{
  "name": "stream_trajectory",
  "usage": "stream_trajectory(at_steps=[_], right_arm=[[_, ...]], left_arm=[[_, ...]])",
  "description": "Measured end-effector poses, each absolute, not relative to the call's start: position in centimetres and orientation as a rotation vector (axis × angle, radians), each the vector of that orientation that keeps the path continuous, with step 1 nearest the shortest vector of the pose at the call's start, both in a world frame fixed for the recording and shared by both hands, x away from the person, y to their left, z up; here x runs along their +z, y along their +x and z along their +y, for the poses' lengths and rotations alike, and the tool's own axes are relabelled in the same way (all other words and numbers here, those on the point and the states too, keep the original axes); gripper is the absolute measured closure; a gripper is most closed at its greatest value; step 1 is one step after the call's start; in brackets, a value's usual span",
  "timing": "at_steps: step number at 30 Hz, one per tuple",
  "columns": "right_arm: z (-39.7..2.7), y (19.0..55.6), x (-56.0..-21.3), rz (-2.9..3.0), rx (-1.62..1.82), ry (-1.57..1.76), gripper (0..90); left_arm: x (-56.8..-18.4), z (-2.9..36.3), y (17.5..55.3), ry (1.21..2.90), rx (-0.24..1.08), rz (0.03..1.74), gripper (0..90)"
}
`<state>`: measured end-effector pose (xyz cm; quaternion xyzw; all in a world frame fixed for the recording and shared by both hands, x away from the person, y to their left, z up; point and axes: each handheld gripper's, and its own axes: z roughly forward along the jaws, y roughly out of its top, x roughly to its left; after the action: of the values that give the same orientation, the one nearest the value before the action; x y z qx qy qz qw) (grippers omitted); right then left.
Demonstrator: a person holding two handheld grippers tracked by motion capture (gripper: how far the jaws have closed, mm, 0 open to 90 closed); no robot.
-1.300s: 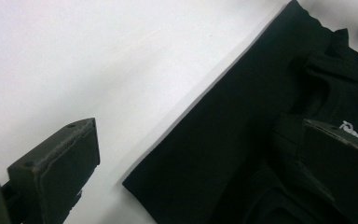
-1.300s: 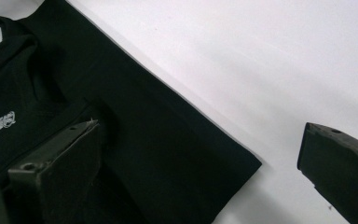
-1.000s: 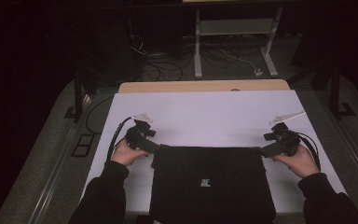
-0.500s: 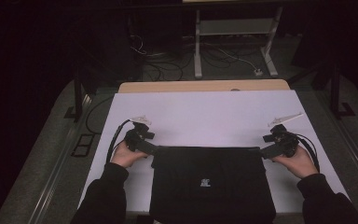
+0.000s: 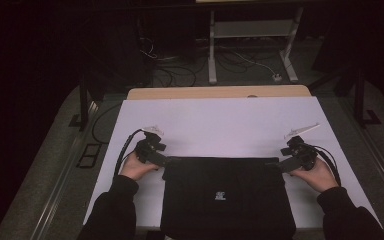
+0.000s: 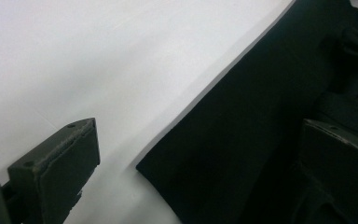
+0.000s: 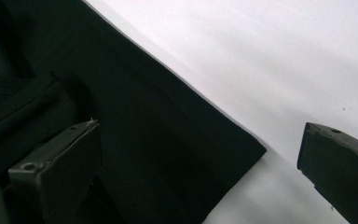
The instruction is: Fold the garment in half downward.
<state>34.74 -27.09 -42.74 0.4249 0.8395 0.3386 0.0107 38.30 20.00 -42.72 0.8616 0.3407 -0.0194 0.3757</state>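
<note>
A black folded garment (image 5: 225, 195) with a small white logo lies flat at the near edge of the white table (image 5: 225, 125). My left gripper (image 5: 168, 161) sits at its far left corner and my right gripper (image 5: 275, 164) at its far right corner. In the left gripper view the left gripper (image 6: 191, 158) is open, and the garment's corner (image 6: 205, 154) lies between the jaws, with the right jaw over the cloth. In the right gripper view the right gripper (image 7: 196, 158) is open too, its jaws astride the garment's other corner (image 7: 177, 140).
Wide bare white tabletop stretches beyond the garment. A wooden strip (image 5: 220, 92) edges the table's far side. Past it, cables (image 5: 180, 65) and a white stand's legs (image 5: 250, 55) are on the dark floor. The person's dark sleeves (image 5: 110, 215) come in from the bottom.
Both grippers have shifted slightly down and inward onto the garment's far corners. The garment itself has not moved.
</note>
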Motion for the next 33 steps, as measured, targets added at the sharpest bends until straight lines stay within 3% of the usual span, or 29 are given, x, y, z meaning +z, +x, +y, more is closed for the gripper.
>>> stream_trajectory(at_steps=[6, 20, 24, 33], right_arm=[[-27.3, 34.8, -43.0, 2.617, 1.056, 1.333, 3.7], [-28.4, 35.4, -43.6, 2.571, 1.082, 1.397, 14.8], [-28.5, 35.6, -43.9, 2.57, 1.074, 1.406, 21.3], [-28.3, 35.7, -44.1, 2.567, 1.051, 1.405, 41.4]], left_arm=[[-43.0, 20.0, 38.5, 2.219, -0.064, 0.872, 0.0], [-43.6, 20.3, 38.5, 2.249, -0.066, 0.901, 11.1], [-43.8, 20.5, 38.7, 2.232, -0.061, 0.919, 14.2], [-43.9, 21.1, 38.7, 2.21, -0.044, 0.919, 30.4]])
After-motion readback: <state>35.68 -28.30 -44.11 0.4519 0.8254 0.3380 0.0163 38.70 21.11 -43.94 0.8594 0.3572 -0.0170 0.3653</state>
